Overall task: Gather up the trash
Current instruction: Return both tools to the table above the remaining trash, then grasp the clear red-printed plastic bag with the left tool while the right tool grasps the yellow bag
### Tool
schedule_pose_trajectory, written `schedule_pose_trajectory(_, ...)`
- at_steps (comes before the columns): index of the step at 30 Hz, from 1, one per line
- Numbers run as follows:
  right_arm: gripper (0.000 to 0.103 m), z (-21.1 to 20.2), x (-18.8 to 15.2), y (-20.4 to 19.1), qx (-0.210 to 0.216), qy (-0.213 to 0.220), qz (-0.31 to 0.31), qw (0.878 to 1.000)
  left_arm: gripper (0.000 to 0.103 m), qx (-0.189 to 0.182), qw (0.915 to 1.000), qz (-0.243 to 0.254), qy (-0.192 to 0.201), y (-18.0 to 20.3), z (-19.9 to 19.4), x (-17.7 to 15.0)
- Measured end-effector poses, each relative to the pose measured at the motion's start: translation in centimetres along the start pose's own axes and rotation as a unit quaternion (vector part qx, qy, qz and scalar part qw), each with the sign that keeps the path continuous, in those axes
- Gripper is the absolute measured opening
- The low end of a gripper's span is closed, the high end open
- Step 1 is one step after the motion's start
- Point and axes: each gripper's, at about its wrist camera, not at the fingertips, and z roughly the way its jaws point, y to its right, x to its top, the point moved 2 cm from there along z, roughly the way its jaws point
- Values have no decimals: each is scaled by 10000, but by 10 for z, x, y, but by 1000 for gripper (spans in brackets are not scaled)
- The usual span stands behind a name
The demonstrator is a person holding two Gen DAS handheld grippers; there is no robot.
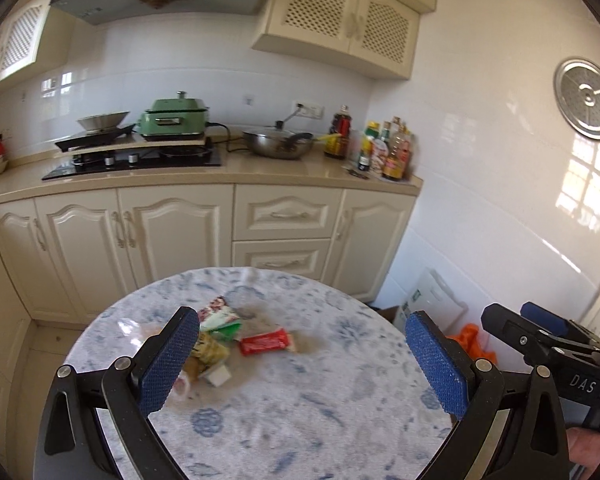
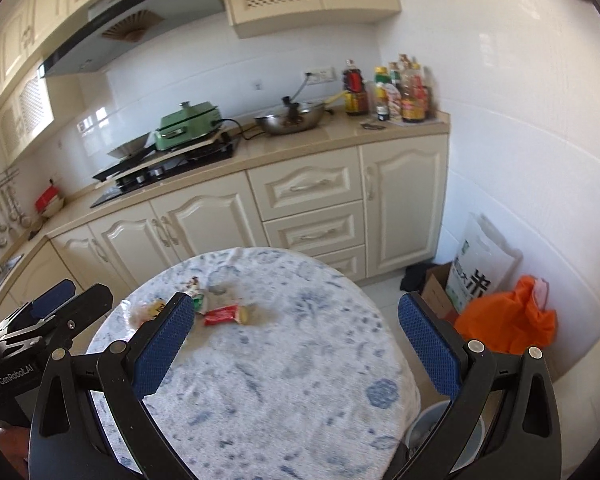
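Note:
A small heap of trash lies on the round table (image 1: 320,400) with a blue-flowered cloth. In it are a red wrapper (image 1: 265,342), a green and white packet (image 1: 220,316), a yellow packet (image 1: 210,350) and a white scrap (image 1: 219,374). My left gripper (image 1: 302,340) hangs open above the table, its left pad just in front of the heap. My right gripper (image 2: 294,320) is open too, further right over the table (image 2: 280,380); the red wrapper (image 2: 221,315) lies beyond its left pad. A grey bin (image 2: 428,432) stands by the table's right edge, partly hidden.
Cream kitchen cabinets (image 1: 188,236) and a counter with a hob, a green cooker (image 1: 174,120), a wok (image 1: 278,144) and bottles (image 1: 384,152) stand behind the table. On the floor to the right are an orange bag (image 2: 508,320), a cardboard box (image 2: 438,292) and a white sack (image 2: 480,264).

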Motion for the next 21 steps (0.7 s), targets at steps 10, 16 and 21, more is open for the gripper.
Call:
schedule_pose_trajectory(10, 103, 7, 10, -66, 321, 166, -542, 9979, 102, 591, 9980, -100, 197, -44, -29, -4)
schedule_pose_trajectory(16, 103, 19, 7, -90, 492, 83, -768, 9958, 102, 924, 9953, -215, 216, -74, -37, -15)
schedule_pose_trajectory(21, 103, 40, 4, -100, 508, -84, -906, 9946, 102, 1033, 9942, -310, 12, -95, -25, -25)
